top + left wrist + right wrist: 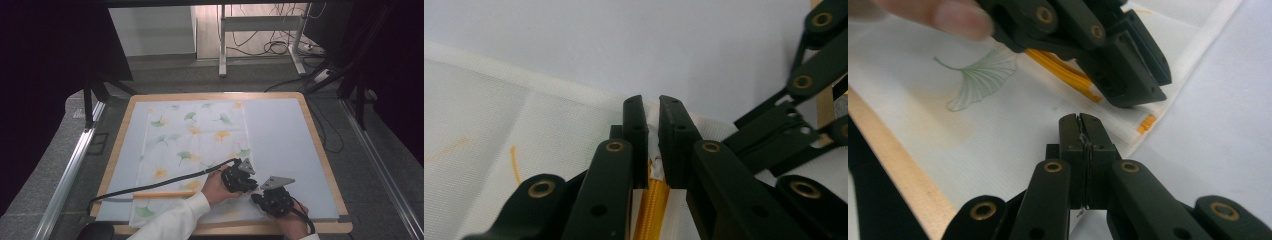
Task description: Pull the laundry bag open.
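Lying flat on the pale mat of the worktop [310,150], the ginkgo-leaf cloth [195,145] runs with its long axis from the near edge away toward the far edge, its printed leaves green and orange. An orange zipper [165,194] lies across the cloth's near end, its length crosswise to the cloth, pointing left to right in the high view. At the cloth's near right corner the left gripper [239,179] has its jaws clamped, with a narrow gap, on the zipper's end and the white fabric there; the left gripper view shows the orange teeth between the pads. Just beside it, the right gripper [274,197] holds its jaws pressed together, with a thin edge of the white cloth pinched between them in the right gripper view.
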Demonstrator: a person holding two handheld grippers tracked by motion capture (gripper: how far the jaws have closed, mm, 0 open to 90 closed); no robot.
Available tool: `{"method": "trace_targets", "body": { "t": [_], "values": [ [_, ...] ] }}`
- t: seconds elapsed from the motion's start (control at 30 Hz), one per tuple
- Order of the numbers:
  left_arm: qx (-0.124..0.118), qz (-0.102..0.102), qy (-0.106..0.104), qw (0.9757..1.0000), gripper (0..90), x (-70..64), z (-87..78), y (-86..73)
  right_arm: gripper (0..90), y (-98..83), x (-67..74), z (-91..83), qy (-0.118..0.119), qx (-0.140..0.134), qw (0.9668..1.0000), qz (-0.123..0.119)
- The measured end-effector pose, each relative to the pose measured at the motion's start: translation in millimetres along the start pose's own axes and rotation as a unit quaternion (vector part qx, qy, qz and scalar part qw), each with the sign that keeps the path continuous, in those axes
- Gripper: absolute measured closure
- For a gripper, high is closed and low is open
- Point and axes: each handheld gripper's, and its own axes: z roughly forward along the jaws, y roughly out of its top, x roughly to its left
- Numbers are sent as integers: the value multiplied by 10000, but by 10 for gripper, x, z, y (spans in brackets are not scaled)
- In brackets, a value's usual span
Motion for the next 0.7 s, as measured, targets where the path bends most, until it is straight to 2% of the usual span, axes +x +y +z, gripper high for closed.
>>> {"method": "trace_targets", "body": {
  "t": [0.33, 0.43, 0.7],
  "values": [
    [28, 67, 32, 10000, 844, -12, -21, 3, 890, -2, -20, 2, 20, -12, 9999, 104],
    [50, 65, 26, 10000, 846, -8, -28, 3, 893, -8, -46, -2, 1, -25, 9998, 220],
    [116, 185, 76, 9997, 848, -20, -49, -4, 896, -21, -105, -1, 172, -42, 9985, 519]
  ]
}}
